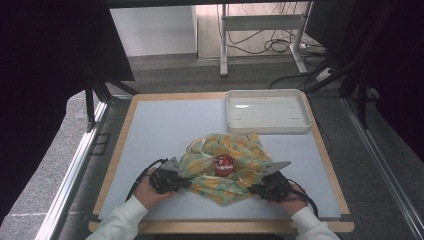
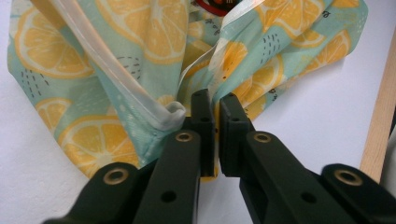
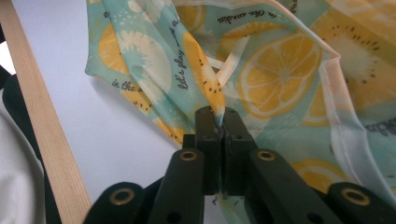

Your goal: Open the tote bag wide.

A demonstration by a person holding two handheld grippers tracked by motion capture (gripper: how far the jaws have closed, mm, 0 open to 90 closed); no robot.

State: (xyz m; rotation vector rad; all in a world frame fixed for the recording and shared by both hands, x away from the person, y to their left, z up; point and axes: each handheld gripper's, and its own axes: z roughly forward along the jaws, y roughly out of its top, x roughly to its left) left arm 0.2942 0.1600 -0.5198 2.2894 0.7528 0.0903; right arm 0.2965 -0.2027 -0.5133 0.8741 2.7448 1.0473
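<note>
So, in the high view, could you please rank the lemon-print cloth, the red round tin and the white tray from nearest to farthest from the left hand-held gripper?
1. Lemon-print cloth: pinched in the left hand-held gripper.
2. Red round tin: on the cloth's middle.
3. White tray: far right corner.

The high view looks forward and down from above the person's side of the surface (image 1: 165,125), far enough off to take in the whole board, the white tray (image 1: 267,111) at its far right and the floor beyond. The left gripper view rides on the left gripper (image 2: 216,105), very near, and looks along its jaws at the lemon-print cloth (image 2: 154,37), with the wooden edge (image 2: 380,126) at its right. The right gripper view rides on the right gripper (image 3: 222,116), equally near, facing the same cloth with the wooden edge at its left. All three views share the cloth and the pale surface around it.
</note>
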